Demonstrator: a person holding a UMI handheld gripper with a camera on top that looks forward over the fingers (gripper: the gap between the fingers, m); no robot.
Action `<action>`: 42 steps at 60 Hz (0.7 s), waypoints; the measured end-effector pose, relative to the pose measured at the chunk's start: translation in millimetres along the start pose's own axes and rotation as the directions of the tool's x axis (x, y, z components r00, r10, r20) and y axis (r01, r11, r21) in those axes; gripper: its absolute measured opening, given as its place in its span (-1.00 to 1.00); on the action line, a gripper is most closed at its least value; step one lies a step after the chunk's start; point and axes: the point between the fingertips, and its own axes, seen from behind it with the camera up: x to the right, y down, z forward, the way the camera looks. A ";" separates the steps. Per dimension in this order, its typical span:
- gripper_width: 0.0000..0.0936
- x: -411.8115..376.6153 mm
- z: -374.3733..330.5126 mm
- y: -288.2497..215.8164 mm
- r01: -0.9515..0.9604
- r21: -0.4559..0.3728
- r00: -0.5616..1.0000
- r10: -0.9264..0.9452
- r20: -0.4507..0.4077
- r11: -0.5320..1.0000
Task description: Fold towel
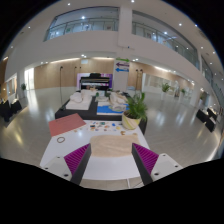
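Observation:
A tan towel point(112, 141) lies flat on a white table point(110, 168). Its near edge reaches in between my fingertips, and the rest lies just ahead of them. My gripper point(111, 150) is open, low over the table, with one magenta pad at each side of the towel's near edge. The fingers point(82, 158) hold nothing.
A pinkish-red cloth point(65, 124) lies on the table to the left of the towel, with a small dark ring point(61, 140) near it. A potted plant point(133, 108) stands at the table's far right. Beyond are dark tables with items point(95, 103) in a big hall.

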 end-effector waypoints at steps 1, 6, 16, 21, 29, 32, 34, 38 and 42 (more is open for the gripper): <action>0.83 -2.9 0.1 1.1 0.001 -0.004 1.000 -0.001 0.008 1.000; 0.82 -33.2 26.2 16.3 0.008 -0.023 0.999 -0.007 0.042 1.000; 0.82 -87.1 74.5 46.4 0.048 -0.056 0.993 -0.042 0.113 0.997; 0.82 -113.2 109.8 64.5 0.074 -0.073 0.988 -0.063 0.140 0.995; 0.81 -144.9 181.3 91.0 0.102 -0.082 0.985 -0.089 0.150 0.991; 0.82 -150.8 214.2 101.8 0.109 -0.091 0.986 -0.096 0.138 0.990; 0.82 -154.1 230.8 106.9 0.111 -0.100 0.987 -0.098 0.127 0.989; 0.82 -157.6 270.0 118.9 0.111 -0.113 0.989 -0.099 0.107 0.987; 0.82 -157.9 308.4 130.1 0.110 -0.131 0.991 -0.098 0.089 0.985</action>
